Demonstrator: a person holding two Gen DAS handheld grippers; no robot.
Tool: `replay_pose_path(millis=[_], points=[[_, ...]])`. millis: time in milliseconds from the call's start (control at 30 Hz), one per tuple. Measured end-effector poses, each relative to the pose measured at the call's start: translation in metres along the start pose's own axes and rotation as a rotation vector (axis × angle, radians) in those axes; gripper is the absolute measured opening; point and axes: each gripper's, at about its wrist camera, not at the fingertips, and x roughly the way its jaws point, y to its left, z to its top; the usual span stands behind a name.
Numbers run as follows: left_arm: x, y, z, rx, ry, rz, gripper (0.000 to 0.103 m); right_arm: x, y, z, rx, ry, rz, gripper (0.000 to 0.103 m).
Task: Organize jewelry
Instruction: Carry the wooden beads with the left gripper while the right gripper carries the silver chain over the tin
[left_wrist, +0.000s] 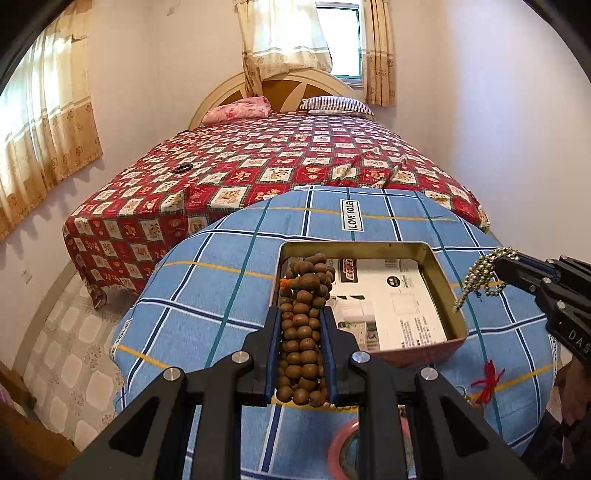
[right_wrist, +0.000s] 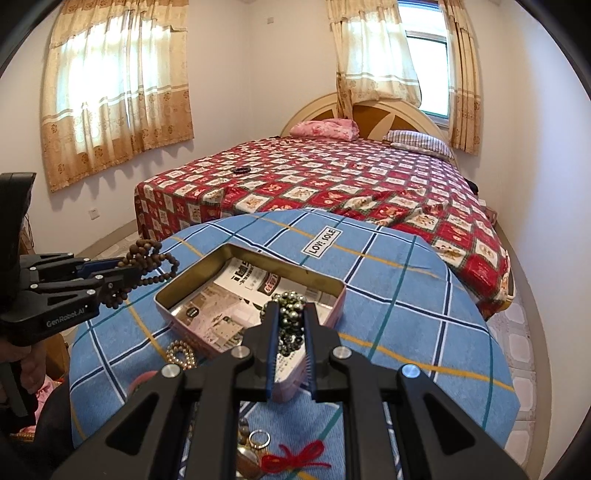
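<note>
My left gripper (left_wrist: 300, 314) is shut on a bunch of brown wooden beads (left_wrist: 303, 332), held above the near left corner of an open pink tin (left_wrist: 441, 266) lined with printed paper. The right wrist view shows that same left gripper (right_wrist: 127, 271) with the brown wooden beads (right_wrist: 155, 258) dangling left of the tin (right_wrist: 173, 302). My right gripper (right_wrist: 290, 308) is shut on a dark metallic bead bracelet (right_wrist: 290, 317) over the tin's near right part. From the left wrist camera, the right gripper (left_wrist: 496, 267) and the bracelet (left_wrist: 478, 277) hang by the tin's right rim.
The tin sits on a round table with a blue checked cloth (right_wrist: 406, 295). On the cloth lie a gold bead bracelet (right_wrist: 181, 354), a ring (right_wrist: 258, 439), a red string knot (right_wrist: 295, 456) and a pink bangle (left_wrist: 341, 448). A bed with a red quilt (left_wrist: 258, 162) stands behind.
</note>
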Motion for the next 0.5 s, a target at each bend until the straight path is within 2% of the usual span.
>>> replay_pose_path(millis=[500], points=[[0.038,-0.005,0.013,0.008,0.038,0.017,0.021,0.035,-0.001,0.011,0.001,0.025,-0.02,0.015]])
